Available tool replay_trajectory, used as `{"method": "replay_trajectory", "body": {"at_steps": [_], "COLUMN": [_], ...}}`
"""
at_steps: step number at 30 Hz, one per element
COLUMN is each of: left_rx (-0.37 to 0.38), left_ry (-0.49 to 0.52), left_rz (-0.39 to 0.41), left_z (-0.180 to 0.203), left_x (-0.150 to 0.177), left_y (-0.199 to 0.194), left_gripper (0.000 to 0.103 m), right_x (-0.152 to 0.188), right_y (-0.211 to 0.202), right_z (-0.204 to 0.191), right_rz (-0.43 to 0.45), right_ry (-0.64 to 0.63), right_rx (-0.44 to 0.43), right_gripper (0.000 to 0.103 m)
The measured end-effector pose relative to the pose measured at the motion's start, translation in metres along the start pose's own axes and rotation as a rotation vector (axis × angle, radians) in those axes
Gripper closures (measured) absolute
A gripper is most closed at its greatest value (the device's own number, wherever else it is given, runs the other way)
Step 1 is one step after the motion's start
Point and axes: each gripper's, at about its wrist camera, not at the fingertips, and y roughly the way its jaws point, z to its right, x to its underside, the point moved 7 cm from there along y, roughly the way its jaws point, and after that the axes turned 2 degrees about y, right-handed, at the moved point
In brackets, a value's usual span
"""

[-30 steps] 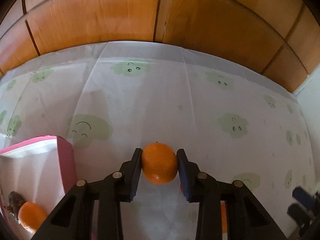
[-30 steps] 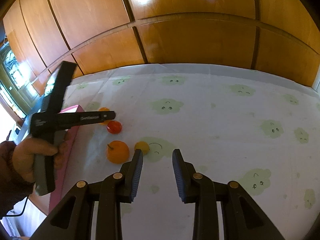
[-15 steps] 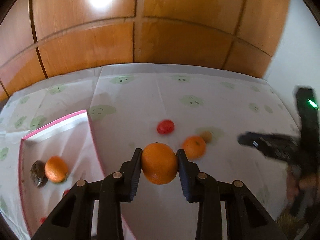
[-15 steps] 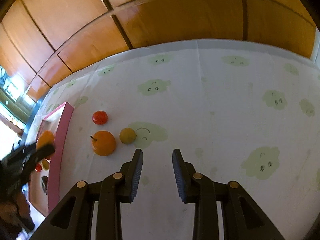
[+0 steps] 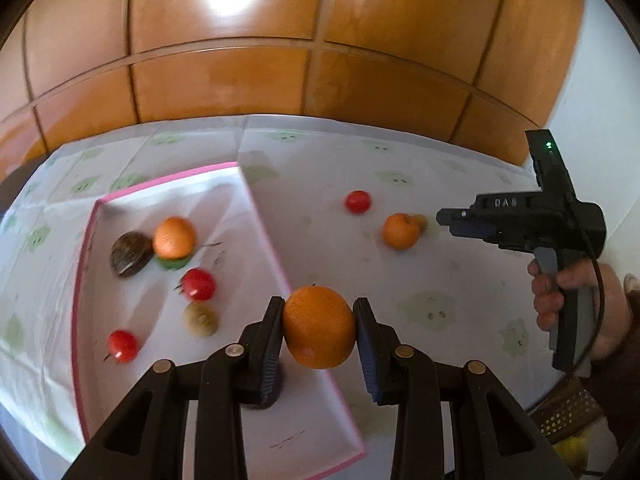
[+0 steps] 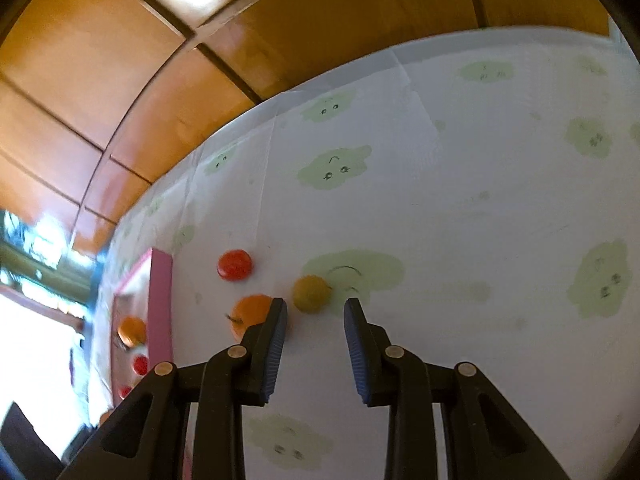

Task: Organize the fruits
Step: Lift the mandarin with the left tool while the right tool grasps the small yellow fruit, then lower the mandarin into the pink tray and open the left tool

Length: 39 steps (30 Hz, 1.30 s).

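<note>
In the left wrist view, the left gripper (image 5: 319, 330), clamped on an orange (image 5: 319, 326), had swung from bare cloth to above the pink tray's (image 5: 262, 216) right rim, so a drop looked near. In the right wrist view, the right gripper (image 6: 316, 326), empty with a narrow gap, had descended toward the yellow fruit (image 6: 311, 293).

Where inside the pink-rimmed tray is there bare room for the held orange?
Bare: the pink-rimmed white tray's far corner, and its near floor below the small brown kiwi. Crowded: left-centre, where the dark brown fruit, orange mandarin and red tomatoes cluster.
</note>
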Motion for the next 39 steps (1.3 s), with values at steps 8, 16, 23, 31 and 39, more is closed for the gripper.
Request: {"method": "replay_trajectory", "body": {"at_steps": [8,16,23,31,39], "left_rx": [-0.015,-0.040,-0.099,-0.176,-0.198], "left_ry": [-0.078,-0.134,-0.184,-0.246,-0.223], "left_rz": [0.024,0.048,0.064,0.073,0.104], "left_z": [-0.030,-0.054,-0.086,-0.112,-0.107], "left_x": [0.011,0.019,0.027,0.036,0.035], "left_y": [-0.018,-0.034,-0.045,-0.057,-0.070], "left_gripper": [0.068,0.068,0.068,0.068,0.068], "right_x": [-0.004,-0.002,0.025,0.064,0.066], "right_y": [0.026,0.022,-0.012,-0.025,-0.021], "right_z": [-0.007,-0.008,0.008,0.015,0.024], "right_rz": [-0.041,-0.033,-0.002,0.027,0.043], "right_ry": [0.006,-0.079,-0.301,-0.382,-0.329], "right_rx": [0.097,0.194,0.359,0.369,0.337], "right_gripper": [0.073,0.080,0.079,0.079,0.079]}}
